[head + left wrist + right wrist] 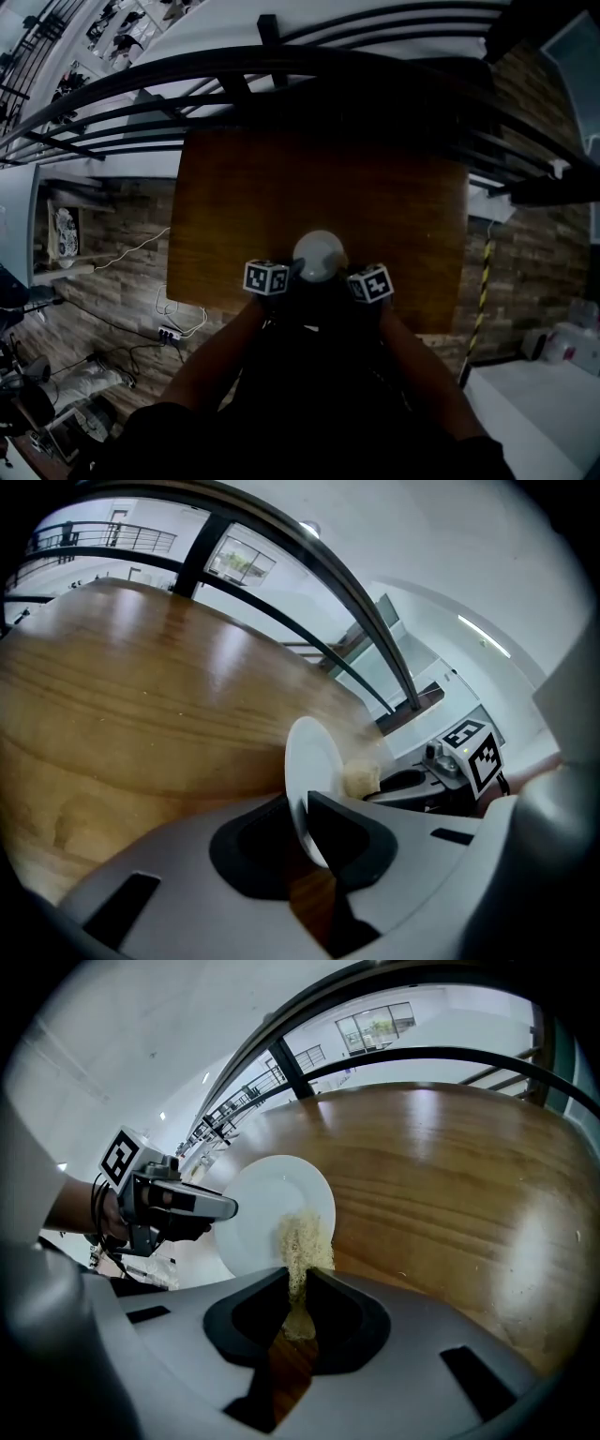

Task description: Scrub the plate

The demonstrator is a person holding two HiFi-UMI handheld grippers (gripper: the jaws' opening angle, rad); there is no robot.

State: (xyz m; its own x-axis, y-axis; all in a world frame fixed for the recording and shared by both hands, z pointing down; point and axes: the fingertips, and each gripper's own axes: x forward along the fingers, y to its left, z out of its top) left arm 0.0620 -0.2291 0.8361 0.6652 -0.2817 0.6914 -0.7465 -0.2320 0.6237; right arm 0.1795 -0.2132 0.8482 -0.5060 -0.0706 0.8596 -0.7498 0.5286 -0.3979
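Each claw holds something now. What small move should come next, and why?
Probably rub the pale yellow sponge in the right claw in short strokes across the round white plate. The left claw grips the plate's rim and holds it on edge above the brown wooden table, and the sponge lies against the plate's face, so scrubbing can likely begin.

glossy plate [262, 1199], coarse sponge [302, 1239]; polished wood table [450, 1176]

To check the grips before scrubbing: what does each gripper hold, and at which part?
The left gripper pinches the white plate at its rim; the right gripper pinches the yellowish sponge at its near end.
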